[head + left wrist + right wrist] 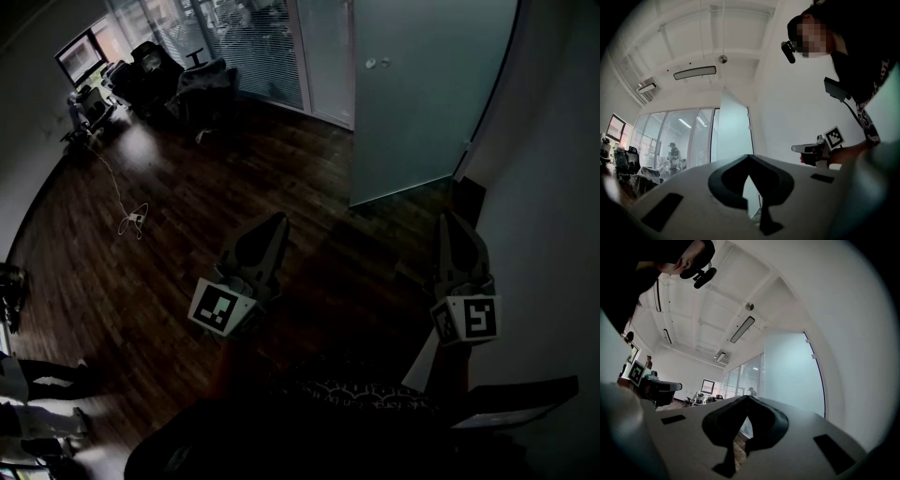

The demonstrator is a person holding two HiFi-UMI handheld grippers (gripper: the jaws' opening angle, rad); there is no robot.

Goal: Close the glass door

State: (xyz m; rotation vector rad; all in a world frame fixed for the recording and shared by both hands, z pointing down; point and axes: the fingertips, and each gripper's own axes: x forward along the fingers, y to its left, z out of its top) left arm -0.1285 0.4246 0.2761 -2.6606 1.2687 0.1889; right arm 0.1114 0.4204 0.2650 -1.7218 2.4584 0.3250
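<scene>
1. Currently none of the job reads as done. The glass door [427, 94] stands swung open, a frosted panel ahead of me and a little to the right, beside the white wall [553, 244].
2. Small clips [813, 356] sit on the panel's right edge in the right gripper view. I take them for hinges, so the left edge, with the round fittings [377, 64], should be the free one.
3. Left gripper [275, 223]: fingers pressed together, nothing between them. Its own view shows the tips meeting on empty air.
4. Right gripper [451, 223]: same story, fingers pressed together and holding nothing.
5. Both grippers hang well apart from the door, with no contact anywhere. My judgement is that the whole task is left: get up to the panel, lean on the free edge and swing it to its frame.
6. Surface: a dark wooden floor [234, 178], glossy, with pale reflections near the far end. A thin cable [131, 220] lies looped on it at the left, well apart from the door. It looks clear of the swing, though I can't be sure.
7. Room: an open office. A glass partition [267, 47] with blinds runs behind the door.
8. Office chairs [155, 66] and a lit monitor [80, 56] crowd the far left corner.
9. Strip ceiling lights [694, 72] run overhead. A person [672, 154] stands far off by the partition.
</scene>
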